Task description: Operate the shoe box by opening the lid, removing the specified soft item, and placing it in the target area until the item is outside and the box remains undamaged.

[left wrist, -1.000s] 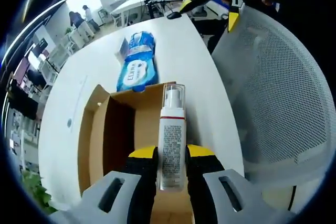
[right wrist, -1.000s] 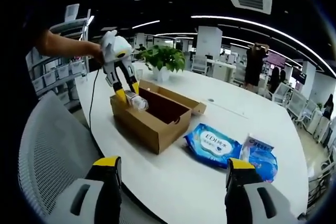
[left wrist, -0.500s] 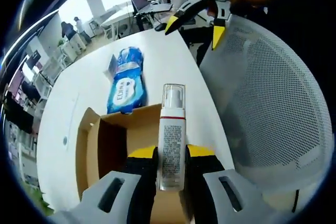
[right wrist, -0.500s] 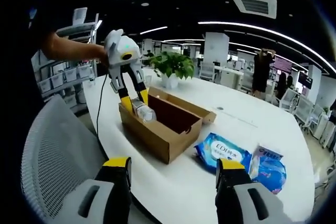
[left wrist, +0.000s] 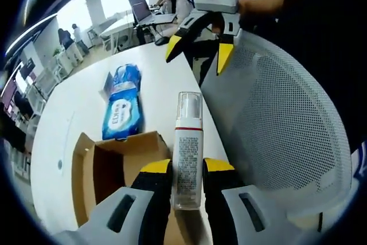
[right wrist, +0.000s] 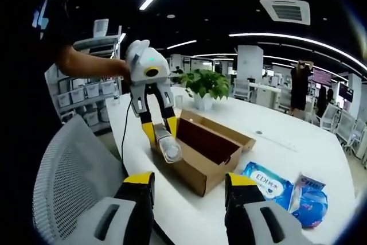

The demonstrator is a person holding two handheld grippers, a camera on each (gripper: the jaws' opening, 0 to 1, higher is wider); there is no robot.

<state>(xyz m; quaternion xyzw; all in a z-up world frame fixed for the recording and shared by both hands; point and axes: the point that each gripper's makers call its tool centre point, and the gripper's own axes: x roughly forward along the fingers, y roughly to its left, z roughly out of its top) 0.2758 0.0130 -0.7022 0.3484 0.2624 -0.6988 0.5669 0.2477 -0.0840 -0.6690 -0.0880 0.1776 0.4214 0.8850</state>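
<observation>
box (right wrist: 202, 154) lid's already open and the bottle (left wrist: 187, 150) is out, clamped in the left gripper (left wrist: 187, 170) above the box's near end, so this looks like the carry step. next move is probably to swing it clear of the box and set it on bare table (left wrist: 74, 107), maybe toward the wipes (left wrist: 117, 102) at 11 o'clock (no marked target that i can see). bottle's long axis runs straight along the jaws, clear cap pointing to 12 in the left gripper view. right gripper (right wrist: 189, 185) is spread apart, holding nothing, hovering over the chair (right wrist: 69, 170).
</observation>
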